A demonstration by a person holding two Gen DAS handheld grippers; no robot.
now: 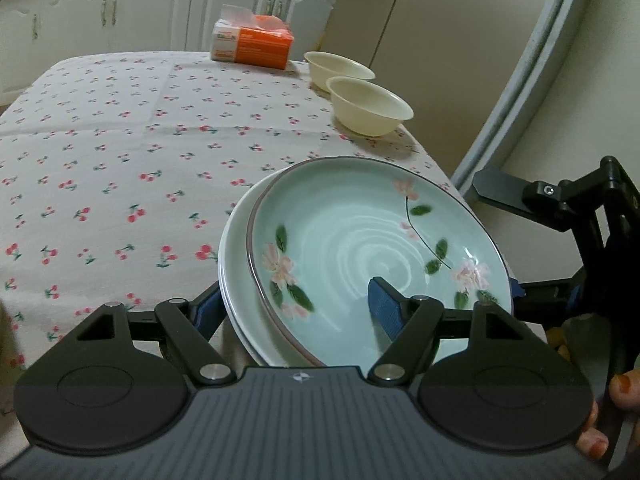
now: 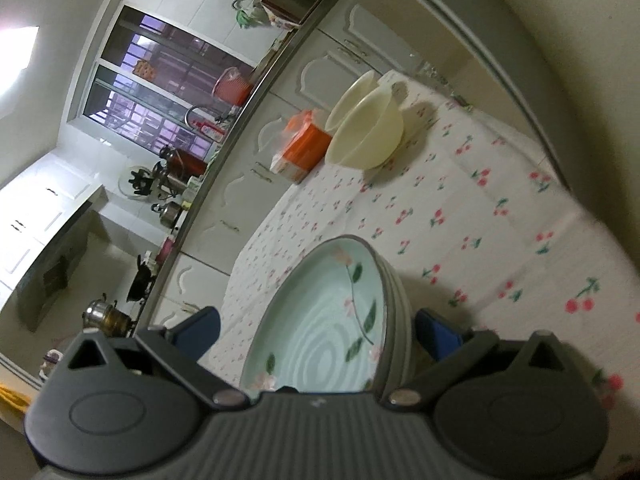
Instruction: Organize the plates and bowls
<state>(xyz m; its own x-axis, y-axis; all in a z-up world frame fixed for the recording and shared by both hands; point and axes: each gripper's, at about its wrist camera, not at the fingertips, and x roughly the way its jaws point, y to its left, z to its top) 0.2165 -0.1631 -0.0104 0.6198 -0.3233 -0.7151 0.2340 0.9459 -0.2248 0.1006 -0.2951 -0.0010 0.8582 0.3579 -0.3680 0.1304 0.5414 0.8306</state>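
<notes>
Plates (image 1: 360, 248) stacked between both grippers' jaws, left gripper (image 1: 296, 308) and right gripper (image 2: 316, 332) wide; cream bowls (image 1: 370, 106) stand beyond the plates.

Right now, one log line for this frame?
left tool: open, astride stack rim | right tool: open, around stack | green plate on white plate | bowls: unstacked, beyond plates

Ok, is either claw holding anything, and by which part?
Can't tell. The left claw straddles the stack's near rim: one pad on the green plate, one under the white plate. The right claw brackets the opposite rim, apparently loose.
</notes>
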